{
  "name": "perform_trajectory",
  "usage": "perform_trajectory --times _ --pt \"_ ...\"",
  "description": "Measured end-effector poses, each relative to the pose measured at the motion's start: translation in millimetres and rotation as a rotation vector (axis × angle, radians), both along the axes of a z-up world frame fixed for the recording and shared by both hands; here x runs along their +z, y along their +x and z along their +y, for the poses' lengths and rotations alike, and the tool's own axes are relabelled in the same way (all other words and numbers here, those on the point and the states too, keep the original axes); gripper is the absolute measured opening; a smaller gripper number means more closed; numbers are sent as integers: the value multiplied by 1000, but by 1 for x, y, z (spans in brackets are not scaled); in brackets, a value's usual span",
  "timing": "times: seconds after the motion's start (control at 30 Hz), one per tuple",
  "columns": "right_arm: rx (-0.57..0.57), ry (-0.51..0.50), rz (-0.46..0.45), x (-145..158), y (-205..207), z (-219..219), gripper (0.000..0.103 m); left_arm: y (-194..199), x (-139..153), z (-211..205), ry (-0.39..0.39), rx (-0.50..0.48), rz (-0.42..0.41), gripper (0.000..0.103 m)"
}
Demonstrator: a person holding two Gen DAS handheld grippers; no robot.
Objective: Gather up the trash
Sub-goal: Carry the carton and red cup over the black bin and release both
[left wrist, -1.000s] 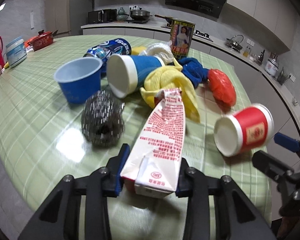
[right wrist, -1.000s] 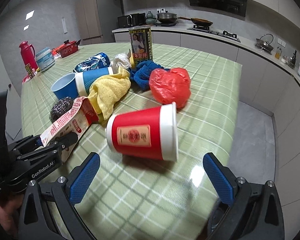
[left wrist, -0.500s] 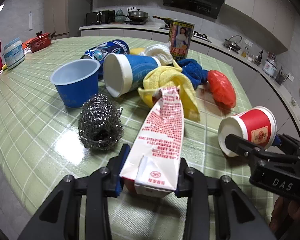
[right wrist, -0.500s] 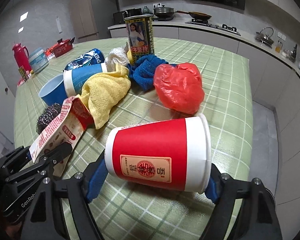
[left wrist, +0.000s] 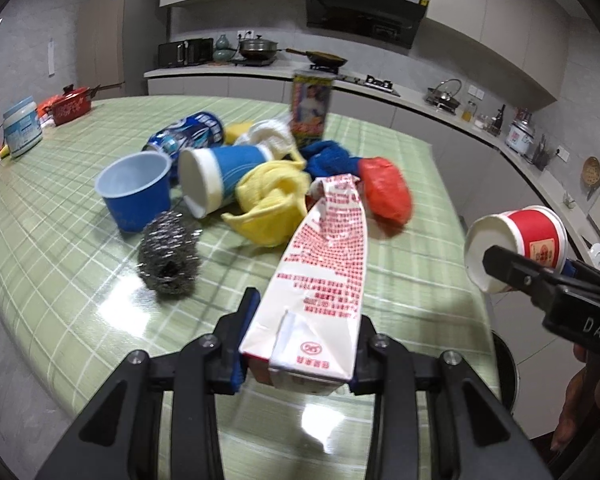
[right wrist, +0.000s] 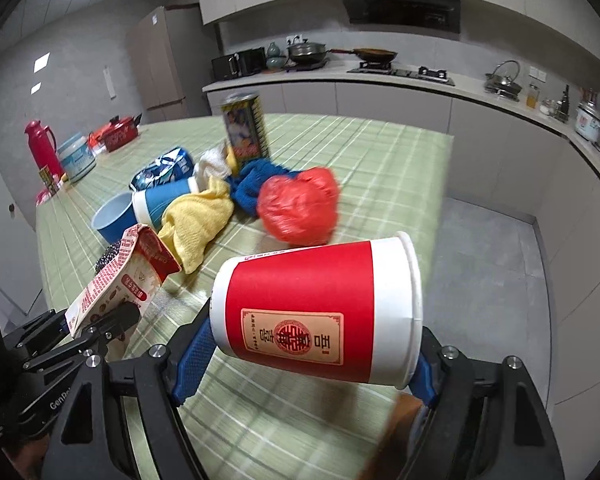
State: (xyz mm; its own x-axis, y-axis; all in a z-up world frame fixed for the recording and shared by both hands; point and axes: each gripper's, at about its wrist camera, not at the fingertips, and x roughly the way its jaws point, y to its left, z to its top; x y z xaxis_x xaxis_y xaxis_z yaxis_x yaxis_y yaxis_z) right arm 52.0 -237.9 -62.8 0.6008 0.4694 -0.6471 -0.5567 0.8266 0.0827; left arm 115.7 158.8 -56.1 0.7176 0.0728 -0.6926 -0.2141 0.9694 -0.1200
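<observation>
**Both grippers lifting trash off the worktop**

The left gripper (left wrist: 298,344) is clamping the base of a milk carton (left wrist: 322,276), its jaws at their narrowest, with the torn spout pointing away toward the pile. The right gripper (right wrist: 300,354) is pinching a red cup (right wrist: 320,312) end to end, one pad on the base and one at the rim, jaws fairly wide because the cup lies sideways. Gripping each piece across its firm ends probably keeps it from crushing or slipping while carried.

A second ago the cup was lying on the worktop (left wrist: 60,248) between fully spread jaws; now they are closed onto it and it is riding clear of the surface. The carton is also sitting higher, its base off the cloth. The rest is staying put: steel scourer (left wrist: 168,258), blue cups (left wrist: 134,188), yellow cloth (left wrist: 270,204), red bag (left wrist: 384,192), crushed can (left wrist: 188,134) and tall tin (left wrist: 311,110).
</observation>
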Motion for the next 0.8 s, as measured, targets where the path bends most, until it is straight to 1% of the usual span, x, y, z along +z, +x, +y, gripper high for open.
perform_trajectory --times 0.13,0.23,0.47,0.6,0.8 --pt "-51 13 -6 6 -1 -34 82 3 5 -24 5 -41 -11 37" --pt "-109 19 -4 8 1 -69 82 8 6 -44 0 -78 -15 37" --pt "-218 23 6 6 -1 -143 82 20 5 -106 -9 -193 -21 37" --pt "-272 21 12 2 -4 -182 82 24 -2 -144 -14 -263 -7 37" --pt "-328 -1 61 -18 -5 -226 82 29 -25 -199 -23 -354 39 37"
